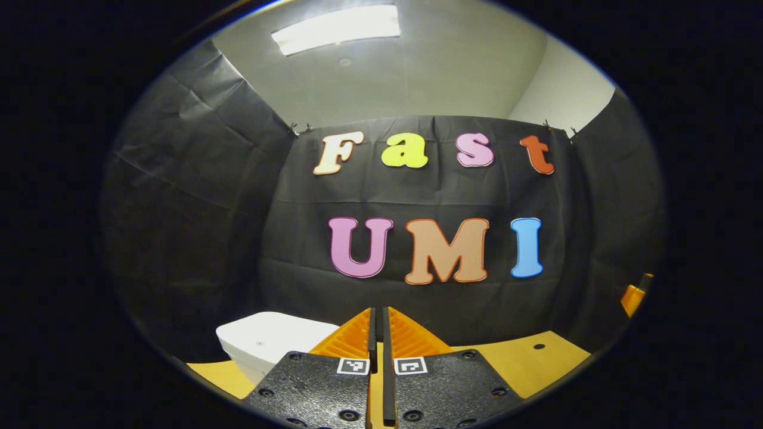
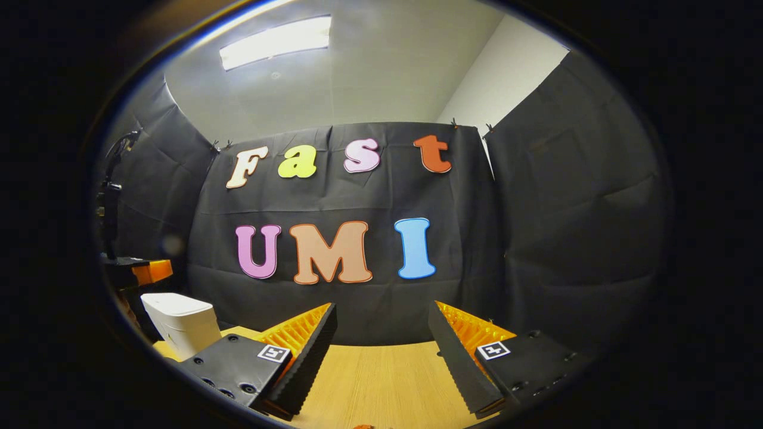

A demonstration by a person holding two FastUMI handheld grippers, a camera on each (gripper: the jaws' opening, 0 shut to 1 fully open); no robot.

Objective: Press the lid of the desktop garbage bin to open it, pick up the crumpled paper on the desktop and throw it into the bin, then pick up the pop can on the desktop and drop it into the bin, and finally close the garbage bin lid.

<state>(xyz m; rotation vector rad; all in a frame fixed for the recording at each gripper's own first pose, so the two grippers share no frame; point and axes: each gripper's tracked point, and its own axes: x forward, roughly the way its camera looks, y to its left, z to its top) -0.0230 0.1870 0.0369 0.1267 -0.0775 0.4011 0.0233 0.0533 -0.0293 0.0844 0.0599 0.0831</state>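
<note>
White plastic marks the garbage bin (image 1: 268, 342) in the left gripper view: it stands on the wooden desk (image 1: 536, 360) toward the desk's left side, just left of and beyond the left gripper (image 1: 380, 316), with its lid down, so its contents cannot be seen. Its top face lies flat and level, and its long axis cannot be judged because the gripper's body hides its near part. This gripper's jaws are clenched together with nothing between them, pointing toward the black cloth wall (image 1: 197, 226) behind the desk's far edge. To the right of the fingers the desk surface runs bare to its far edge. In the right gripper view the same bin (image 2: 182, 322) stands upright near the desk's (image 2: 375, 375) far left corner, lid closed, a boxy shape taller than it is wide. Another gripper (image 2: 149, 271) hangs just above and left of it. The right gripper (image 2: 381, 322) has its jaws released and spread wide, grasping nothing, with bare wood between them up to the far edge.
</note>
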